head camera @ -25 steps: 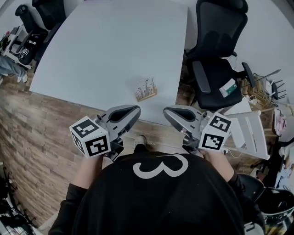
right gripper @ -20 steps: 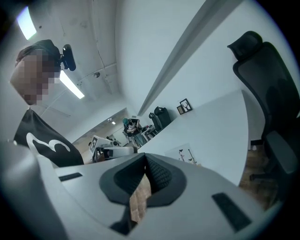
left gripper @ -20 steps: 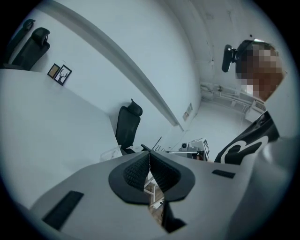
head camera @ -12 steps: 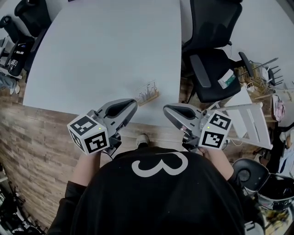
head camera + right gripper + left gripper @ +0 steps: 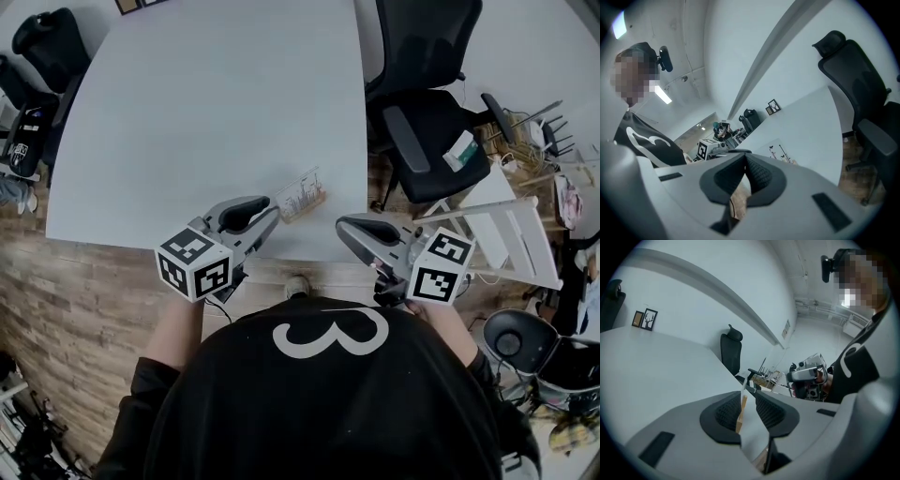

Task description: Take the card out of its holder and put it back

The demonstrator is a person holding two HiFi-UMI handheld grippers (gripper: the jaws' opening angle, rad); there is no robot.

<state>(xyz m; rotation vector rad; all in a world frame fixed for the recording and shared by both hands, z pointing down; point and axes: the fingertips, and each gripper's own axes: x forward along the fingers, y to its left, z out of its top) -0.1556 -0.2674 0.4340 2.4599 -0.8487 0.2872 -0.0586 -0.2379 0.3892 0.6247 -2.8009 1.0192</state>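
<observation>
Card (image 5: 298,186) stands in its wooden holder (image 5: 306,202) near the counter (image 5: 216,94) edge. Left gripper (image 5: 272,209) jaws are narrowly apart, with the card's edge in line with the gap, not pinched. Right gripper (image 5: 340,225) jaws are closed, empty. Fits closing in to pull, or just reseated; can't tell.

Grey left claw (image 5: 270,209), right claw (image 5: 343,226); black 3-marked shirt (image 5: 328,417).

Office/mtg room; big white table (image 5: 216,103); black swivel chairs (image 5: 431,141) beside it; framed pics (image 5: 644,318) at far end.
</observation>
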